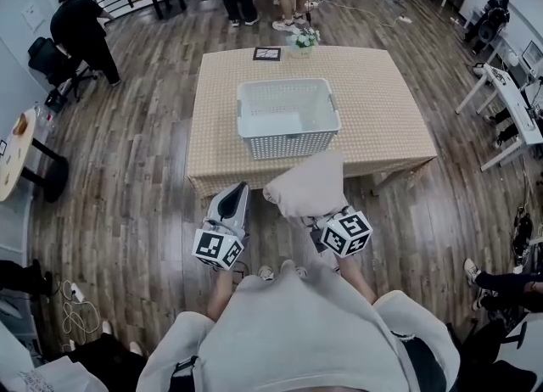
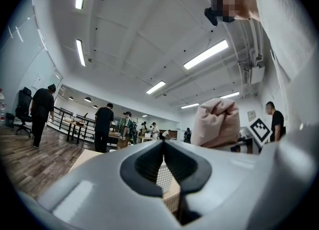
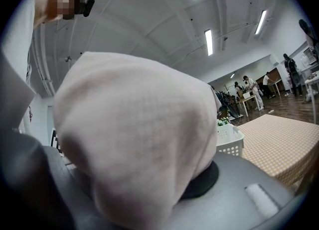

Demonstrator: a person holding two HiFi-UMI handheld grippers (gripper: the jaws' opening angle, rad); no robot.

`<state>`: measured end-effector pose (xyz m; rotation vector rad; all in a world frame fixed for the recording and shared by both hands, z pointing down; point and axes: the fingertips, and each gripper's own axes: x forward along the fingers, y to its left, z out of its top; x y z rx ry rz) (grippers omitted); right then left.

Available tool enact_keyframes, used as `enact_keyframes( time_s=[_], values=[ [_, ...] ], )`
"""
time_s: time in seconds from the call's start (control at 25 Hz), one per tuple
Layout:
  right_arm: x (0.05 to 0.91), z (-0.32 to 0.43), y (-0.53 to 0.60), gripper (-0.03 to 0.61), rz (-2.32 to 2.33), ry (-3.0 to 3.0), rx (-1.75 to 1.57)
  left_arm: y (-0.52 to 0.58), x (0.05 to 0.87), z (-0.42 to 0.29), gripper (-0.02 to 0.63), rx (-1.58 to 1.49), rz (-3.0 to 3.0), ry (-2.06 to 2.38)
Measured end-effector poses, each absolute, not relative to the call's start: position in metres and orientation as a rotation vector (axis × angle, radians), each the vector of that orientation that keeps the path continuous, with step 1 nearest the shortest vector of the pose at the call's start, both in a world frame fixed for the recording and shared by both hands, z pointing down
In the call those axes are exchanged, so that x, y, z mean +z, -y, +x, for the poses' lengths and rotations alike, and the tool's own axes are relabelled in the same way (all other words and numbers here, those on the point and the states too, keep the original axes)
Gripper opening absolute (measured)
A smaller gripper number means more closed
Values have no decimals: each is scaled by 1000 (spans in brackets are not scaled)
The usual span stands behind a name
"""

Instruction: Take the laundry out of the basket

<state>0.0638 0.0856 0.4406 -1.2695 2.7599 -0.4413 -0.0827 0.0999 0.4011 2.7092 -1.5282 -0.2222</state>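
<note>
A white plastic laundry basket (image 1: 288, 137) stands on the table (image 1: 382, 102) with the checked cloth; I see no laundry inside it. My right gripper (image 1: 327, 219) is shut on a bunched beige cloth (image 1: 310, 185), held in the air in front of the table's near edge. In the right gripper view the cloth (image 3: 134, 134) fills most of the picture and hides the fingertips; the basket (image 3: 229, 142) shows behind it. My left gripper (image 1: 236, 191) hangs beside it to the left, its jaws (image 2: 163, 147) closed with nothing in them. From the left gripper view the cloth (image 2: 217, 122) shows at the right.
A small framed picture (image 1: 266, 53) and a flower pot (image 1: 304, 40) sit at the table's far edge. Several people stand at the back of the room. White desks (image 1: 509, 102) line the right side, a round table (image 1: 17, 148) the left. Wooden floor surrounds the table.
</note>
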Motion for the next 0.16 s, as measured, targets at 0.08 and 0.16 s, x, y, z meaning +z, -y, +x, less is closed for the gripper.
enact_keyframes(
  time_s=[0.08, 0.16],
  values=[
    [441, 62, -87, 176, -1270, -2765, -441, -102, 401, -83, 9, -218, 2711, 1524],
    [441, 61, -89, 177, -1271, -2769, -441, -104, 401, -83, 9, -216, 2712, 1521]
  ],
)
